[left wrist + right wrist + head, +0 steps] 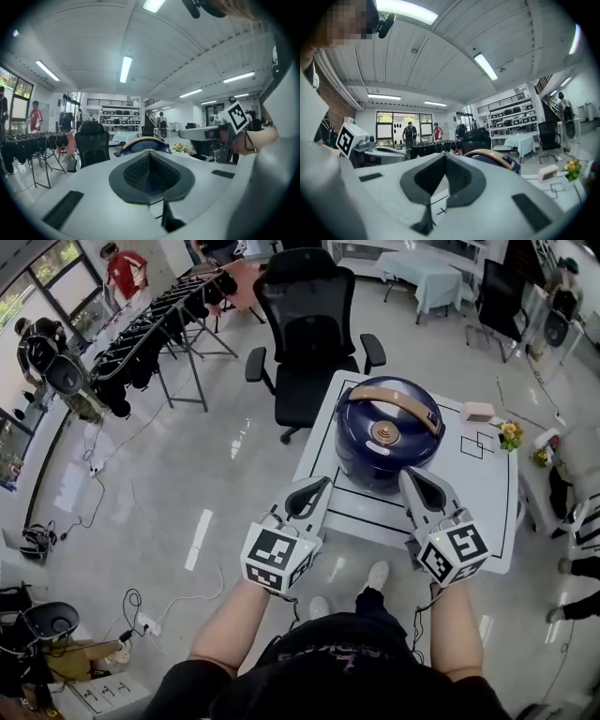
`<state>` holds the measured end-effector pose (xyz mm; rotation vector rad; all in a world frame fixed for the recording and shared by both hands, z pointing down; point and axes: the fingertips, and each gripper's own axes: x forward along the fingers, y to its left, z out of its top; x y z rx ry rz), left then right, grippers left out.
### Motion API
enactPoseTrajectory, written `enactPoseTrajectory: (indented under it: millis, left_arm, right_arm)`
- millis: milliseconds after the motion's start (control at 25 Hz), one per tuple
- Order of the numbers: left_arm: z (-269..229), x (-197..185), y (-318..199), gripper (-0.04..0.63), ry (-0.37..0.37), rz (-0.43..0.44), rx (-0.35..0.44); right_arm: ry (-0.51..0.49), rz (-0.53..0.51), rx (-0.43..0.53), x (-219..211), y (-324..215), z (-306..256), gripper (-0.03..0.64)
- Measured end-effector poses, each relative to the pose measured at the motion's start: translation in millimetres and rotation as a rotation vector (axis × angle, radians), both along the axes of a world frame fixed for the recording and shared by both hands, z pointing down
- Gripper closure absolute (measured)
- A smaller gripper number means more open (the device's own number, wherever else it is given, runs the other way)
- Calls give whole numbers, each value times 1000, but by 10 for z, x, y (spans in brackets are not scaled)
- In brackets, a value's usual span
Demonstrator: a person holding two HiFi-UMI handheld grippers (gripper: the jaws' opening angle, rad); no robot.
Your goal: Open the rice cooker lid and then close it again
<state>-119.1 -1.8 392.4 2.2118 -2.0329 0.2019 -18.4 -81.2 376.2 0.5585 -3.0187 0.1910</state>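
A dark blue rice cooker (386, 434) with a tan handle across its closed lid stands on the white table (487, 486). My left gripper (322, 484) is shut and empty, near the table's front left corner, short of the cooker. My right gripper (411, 480) is shut and empty too, at the cooker's front right side. In the left gripper view the cooker (143, 145) peeks over the shut jaws, with the right gripper (220, 132) off to the side. In the right gripper view the cooker (499, 161) lies just beyond the jaws, and the left gripper (370, 152) shows at left.
A black office chair (307, 338) stands behind the table. A pink box (477, 412) and small flowers (510, 434) sit at the table's far right. Racks (155, 329) and people are far left; cables and gear lie on the floor at lower left.
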Motion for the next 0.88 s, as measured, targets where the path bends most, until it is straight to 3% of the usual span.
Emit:
enactPoseTrajectory:
  millis: [480, 680, 880]
  left_arm:
    - [84, 759, 234, 592, 25, 220, 5]
    - [-2, 909, 202, 592, 17, 248, 14]
    - [-50, 940, 86, 592, 27, 220, 24]
  right_arm:
    - [47, 233, 8, 890, 606, 104, 615]
    - [36, 260, 21, 1037, 574, -13, 615]
    - [36, 239, 27, 1075, 490, -49, 615]
